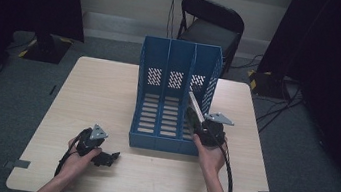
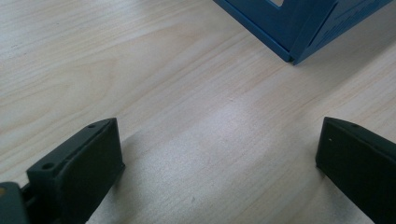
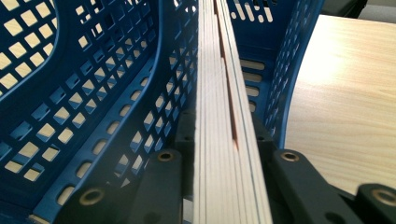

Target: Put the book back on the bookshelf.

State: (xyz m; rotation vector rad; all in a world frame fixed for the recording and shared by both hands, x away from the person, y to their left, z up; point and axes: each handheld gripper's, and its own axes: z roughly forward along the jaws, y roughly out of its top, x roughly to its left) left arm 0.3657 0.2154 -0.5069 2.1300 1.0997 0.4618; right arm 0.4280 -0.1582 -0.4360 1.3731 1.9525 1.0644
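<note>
- The right gripper (image 1: 198, 121) pinches a thin book with pale page edges (image 3: 229, 154), its black jaws pressed against both covers.
- That book stands on edge, tilted, in the rightmost compartment of the blue perforated plastic file rack (image 1: 178, 67), between its divider and its right wall.
- The left gripper (image 1: 110, 158) rests low on the pale wooden table (image 1: 109, 87), jaws spread wide around bare wood, well apart from the book.
- The rack's front corner (image 2: 293, 55) lies just ahead of it.
</note>
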